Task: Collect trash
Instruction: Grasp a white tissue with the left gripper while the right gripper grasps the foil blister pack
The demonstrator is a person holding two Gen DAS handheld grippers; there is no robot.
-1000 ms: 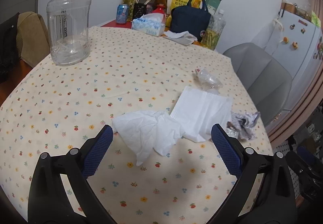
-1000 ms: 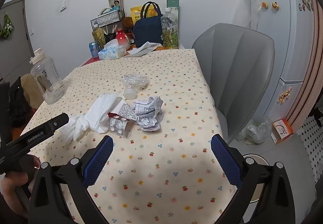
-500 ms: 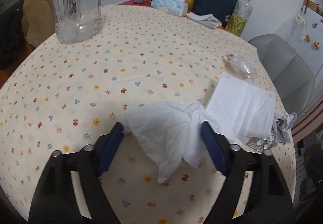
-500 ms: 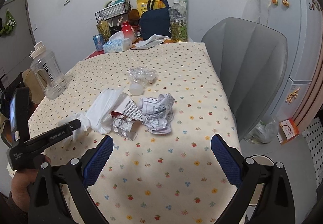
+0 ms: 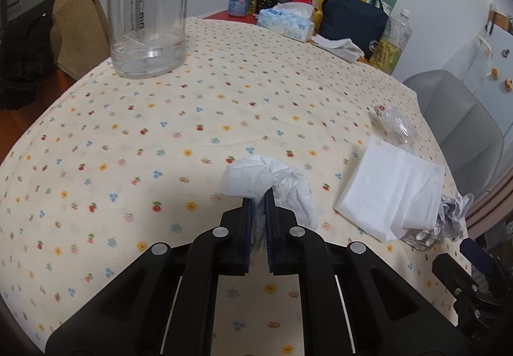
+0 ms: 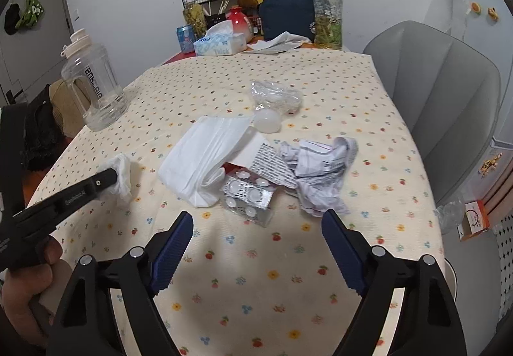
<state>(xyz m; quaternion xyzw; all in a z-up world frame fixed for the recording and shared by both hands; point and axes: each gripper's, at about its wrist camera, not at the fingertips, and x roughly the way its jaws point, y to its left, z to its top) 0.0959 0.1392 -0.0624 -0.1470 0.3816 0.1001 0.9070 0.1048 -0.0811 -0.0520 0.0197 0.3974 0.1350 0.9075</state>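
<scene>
Showing only rightward: blister pack (image 6: 248,195) beside crumpled paper (image 6: 320,170).

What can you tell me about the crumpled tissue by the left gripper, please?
The tissue is thin white paper, crumpled into a soft wad. It lies on the floral tablecloth, left of the folded white mask and apart from it. The left gripper has just closed its jaws on its near edge, bunching it upward.
</scene>
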